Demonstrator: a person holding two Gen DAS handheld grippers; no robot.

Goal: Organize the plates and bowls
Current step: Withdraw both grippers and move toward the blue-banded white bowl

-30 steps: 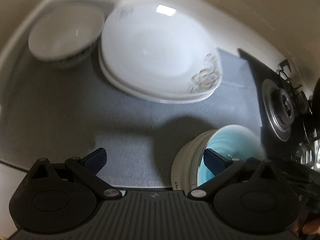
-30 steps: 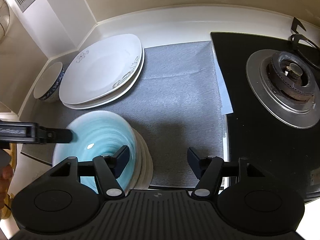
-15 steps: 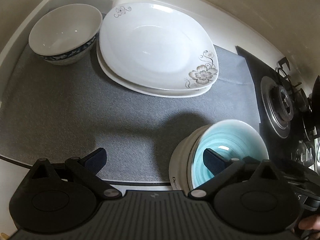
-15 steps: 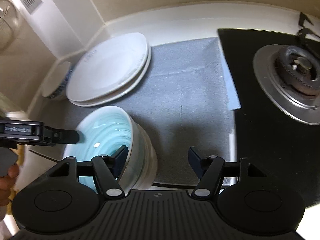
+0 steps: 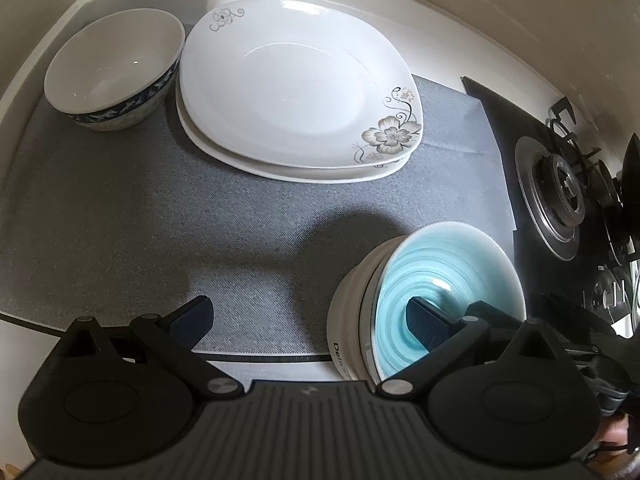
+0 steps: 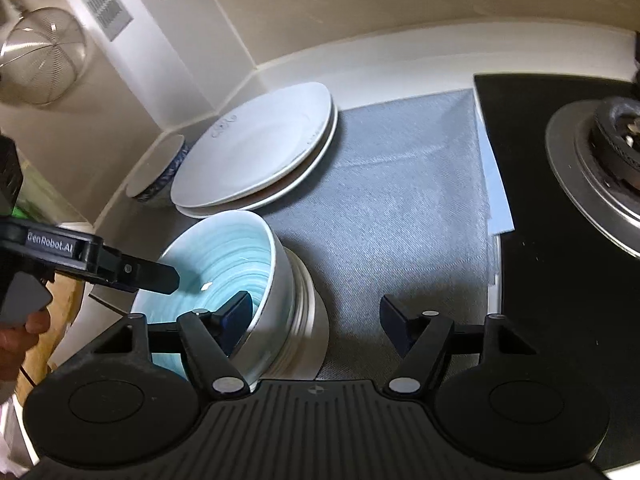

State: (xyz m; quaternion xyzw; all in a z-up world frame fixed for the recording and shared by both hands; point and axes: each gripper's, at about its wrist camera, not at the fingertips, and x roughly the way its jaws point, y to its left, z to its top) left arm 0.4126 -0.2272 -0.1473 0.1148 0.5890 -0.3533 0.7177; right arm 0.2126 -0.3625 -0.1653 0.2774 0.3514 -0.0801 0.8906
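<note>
I'm keeping both grippers spread, the teal bowl (image 6: 224, 264) sitting at eleven o'clock of my right gripper (image 6: 314, 314) (its left finger (image 6: 236, 316) dipping inside the rim), nearer than the left gripper (image 5: 308, 316)

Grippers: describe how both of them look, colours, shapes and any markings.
The left gripper and right gripper match: black plastic, a ribbed central body, two rounded disc-shaped housings, angled link arms with silver pivot screws, and dark blue ribbed pads on the fingers. Seen from the right wrist camera, the left one carries white "GenRobot.AI" lettering. Bare fingers of the person's hand show; no sleeve is visible.
</note>
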